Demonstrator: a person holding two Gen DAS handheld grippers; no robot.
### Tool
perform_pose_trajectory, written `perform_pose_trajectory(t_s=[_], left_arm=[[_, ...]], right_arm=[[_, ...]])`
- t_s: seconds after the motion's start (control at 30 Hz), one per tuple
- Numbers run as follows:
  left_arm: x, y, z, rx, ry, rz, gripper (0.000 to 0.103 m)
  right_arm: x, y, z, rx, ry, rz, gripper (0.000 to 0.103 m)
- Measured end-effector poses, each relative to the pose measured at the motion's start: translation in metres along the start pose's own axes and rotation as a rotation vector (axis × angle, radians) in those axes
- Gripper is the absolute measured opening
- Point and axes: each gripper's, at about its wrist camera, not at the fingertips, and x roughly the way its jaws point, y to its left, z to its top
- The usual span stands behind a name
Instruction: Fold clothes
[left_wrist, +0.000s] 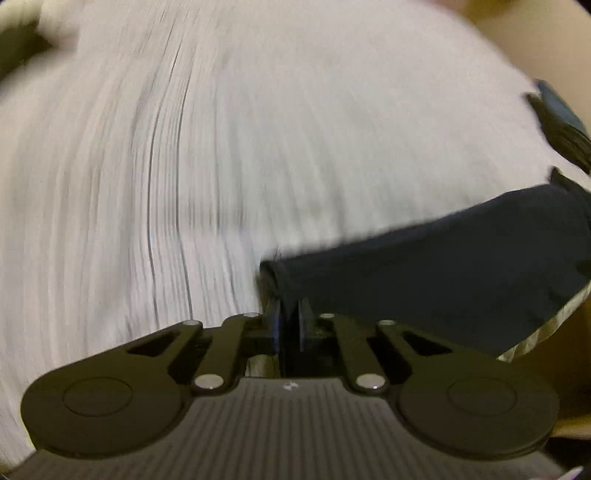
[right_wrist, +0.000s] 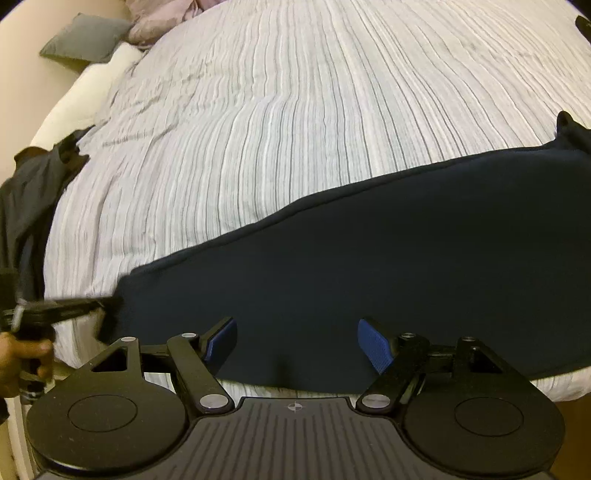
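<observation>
A long dark navy garment (right_wrist: 369, 266) lies flat across the near part of the striped bed cover (right_wrist: 295, 110). My right gripper (right_wrist: 297, 334) hovers over its near edge, open, with blue pads (right_wrist: 373, 343) wide apart and nothing pinched between them. In the right wrist view my left gripper (right_wrist: 98, 308) is at the garment's left end, held by a hand (right_wrist: 18, 362). The left wrist view is blurred; there my left gripper (left_wrist: 290, 317) is shut, with the corner of the navy garment (left_wrist: 424, 280) running in between its fingers.
A grey pillow (right_wrist: 85, 37) and a pinkish bundle of cloth (right_wrist: 162, 22) lie at the far left of the bed. Dark grey clothing (right_wrist: 29, 195) hangs over the bed's left edge. Another dark item (left_wrist: 561, 122) sits at the right edge.
</observation>
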Motion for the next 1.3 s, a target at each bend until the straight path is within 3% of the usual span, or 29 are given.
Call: perform_pose_trajectory(t_s=[0.13,0.2,0.3,0.4,0.53,0.63,0.83,1.0,1.1,1.2,1.3], left_arm=[[0.023,0.009,-0.009,-0.046,0.046,-0.003,0.008],[0.036,0.016,-0.014,-0.072,0.098,0.001,0.014],[0.03,0.025,-0.019,-0.125,0.105,-0.003,0.022],[0.018,0.037,-0.03,-0.193,0.119,-0.046,0.03],[0.009,0.043,-0.046,-0.236,0.165,-0.117,0.03],[0.009,0.044,-0.065,-0.358,0.172,-0.145,0.03],[0.005,0.049,-0.103,-0.687,0.115,-0.183,0.035],[0.01,0.048,-0.126,-0.891,0.038,-0.197,0.039],[0.013,0.041,-0.125,-0.922,-0.026,-0.178,0.038],[0.008,0.034,-0.119,-0.905,-0.071,-0.186,0.016],[-0.015,0.017,-0.1,-0.778,-0.126,-0.167,0.013]], right_arm=[[-0.005,0.004,-0.007,-0.012,0.015,-0.018,0.076],[-0.003,0.005,-0.01,-0.009,0.026,-0.02,0.076],[-0.001,0.009,-0.012,-0.011,0.038,-0.016,0.076],[-0.001,0.01,-0.017,0.002,0.047,-0.008,0.076],[0.006,0.014,-0.023,0.013,0.067,0.008,0.076],[0.007,0.018,-0.025,0.008,0.072,0.016,0.076],[0.006,0.017,-0.026,0.008,0.069,0.001,0.076],[0.004,0.014,-0.023,0.012,0.059,-0.032,0.076],[0.001,0.015,-0.02,0.005,0.039,-0.054,0.076],[-0.003,0.014,-0.018,0.002,0.021,-0.07,0.076],[-0.009,0.012,-0.017,0.007,0.0,-0.083,0.076]])
